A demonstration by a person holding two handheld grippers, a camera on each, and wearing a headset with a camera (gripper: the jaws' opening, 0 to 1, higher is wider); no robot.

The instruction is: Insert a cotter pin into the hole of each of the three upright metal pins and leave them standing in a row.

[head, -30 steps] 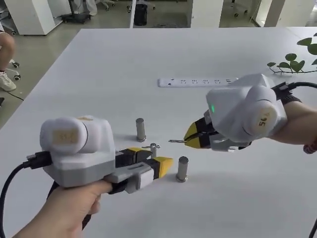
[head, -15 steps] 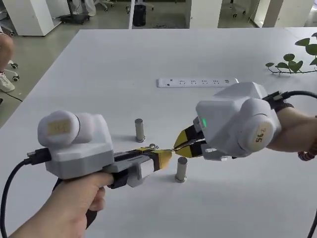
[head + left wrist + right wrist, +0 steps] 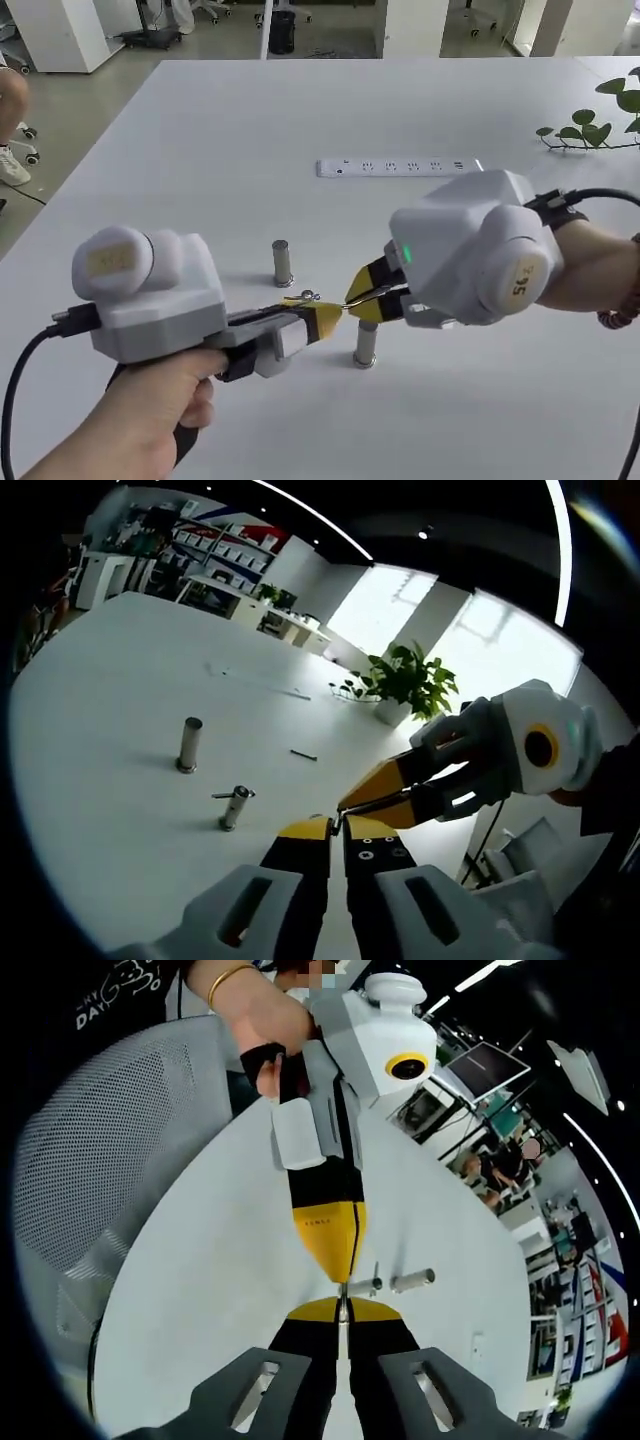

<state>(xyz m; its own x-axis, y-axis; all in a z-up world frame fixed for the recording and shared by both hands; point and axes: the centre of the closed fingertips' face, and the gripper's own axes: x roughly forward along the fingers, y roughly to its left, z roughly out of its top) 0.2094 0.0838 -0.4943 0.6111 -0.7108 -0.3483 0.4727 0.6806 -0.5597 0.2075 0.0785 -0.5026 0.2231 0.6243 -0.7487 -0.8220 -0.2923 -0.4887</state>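
Three upright metal pins stand on the white table (image 3: 200,150): a far one (image 3: 282,263), a middle one (image 3: 308,297) with a cotter pin through its top, and a near one (image 3: 366,343). My right gripper (image 3: 362,301) is shut on a thin cotter pin (image 3: 346,305) held above the table. My left gripper (image 3: 325,318) comes in from the left, shut, its tips pinching the pin's free end. In the left gripper view my left gripper (image 3: 335,826) meets the right gripper's yellow jaws, with two pins (image 3: 187,744) (image 3: 233,807) beyond. In the right gripper view my right gripper (image 3: 342,1312) holds the cotter pin (image 3: 342,1296).
A white power strip (image 3: 395,167) lies across the table's far middle. A leafy plant (image 3: 600,120) sits at the right edge. A loose cotter pin (image 3: 303,754) lies on the table past the metal pins. Office furniture and a seated person's leg lie beyond the table.
The left gripper rose from beside the middle pin and moved right. The right gripper came left with the cotter pin. Their tips now meet at that pin above the near pin.
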